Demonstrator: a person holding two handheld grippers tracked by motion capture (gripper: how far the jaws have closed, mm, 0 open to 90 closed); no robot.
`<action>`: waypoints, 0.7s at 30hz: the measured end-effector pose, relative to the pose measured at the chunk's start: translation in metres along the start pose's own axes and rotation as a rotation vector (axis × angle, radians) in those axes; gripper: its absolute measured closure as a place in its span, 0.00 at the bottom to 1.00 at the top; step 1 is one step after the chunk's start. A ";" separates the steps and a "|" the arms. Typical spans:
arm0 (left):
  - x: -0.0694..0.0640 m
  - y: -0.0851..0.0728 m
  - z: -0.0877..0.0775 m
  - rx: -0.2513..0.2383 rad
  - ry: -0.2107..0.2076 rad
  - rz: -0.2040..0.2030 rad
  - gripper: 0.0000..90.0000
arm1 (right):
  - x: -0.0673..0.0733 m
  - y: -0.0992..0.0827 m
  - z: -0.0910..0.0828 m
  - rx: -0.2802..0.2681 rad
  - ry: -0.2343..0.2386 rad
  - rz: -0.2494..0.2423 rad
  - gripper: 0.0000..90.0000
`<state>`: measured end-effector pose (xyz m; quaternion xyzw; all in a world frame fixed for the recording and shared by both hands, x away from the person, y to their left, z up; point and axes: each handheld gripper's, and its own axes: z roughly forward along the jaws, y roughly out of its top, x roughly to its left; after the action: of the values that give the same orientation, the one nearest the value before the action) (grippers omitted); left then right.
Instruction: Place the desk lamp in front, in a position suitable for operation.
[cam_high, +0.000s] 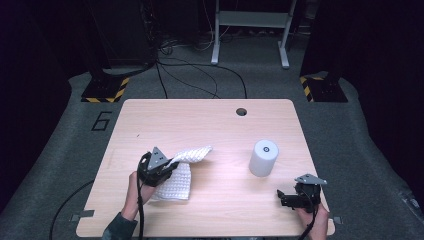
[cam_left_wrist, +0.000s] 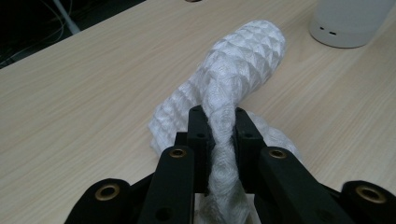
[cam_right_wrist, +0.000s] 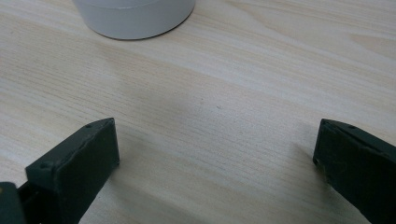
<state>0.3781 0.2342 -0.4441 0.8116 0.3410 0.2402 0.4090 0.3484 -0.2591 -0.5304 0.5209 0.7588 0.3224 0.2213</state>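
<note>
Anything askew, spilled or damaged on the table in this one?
Nothing spilled or damaged. The white cloth is bunched and half lifted because the left gripper has its jaws shut on a fold of it. The white cylinder stands upright, and the right gripper rests open near the table's edge.

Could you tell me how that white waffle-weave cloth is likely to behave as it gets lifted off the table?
Probably floppy: the cloth bunches into a narrow rope between the shut jaws of the left gripper. In the high view part of it still drapes on the table, so it likely sags. Its bumpy weave probably resists slipping.
</note>
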 end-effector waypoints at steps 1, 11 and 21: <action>0.003 -0.001 -0.002 0.006 0.005 0.001 0.89 | 0.000 0.000 0.000 0.000 0.000 0.001 0.00; 0.035 -0.011 -0.020 0.000 0.093 -0.050 0.89 | 0.000 0.000 0.000 0.000 0.000 0.001 0.00; 0.069 -0.026 -0.036 0.019 0.176 -0.113 0.89 | 0.000 0.000 0.000 0.000 -0.001 0.001 0.00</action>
<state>0.3898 0.3148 -0.4384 0.7707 0.4231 0.2841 0.3824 0.3485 -0.2590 -0.5304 0.5215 0.7584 0.3224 0.2214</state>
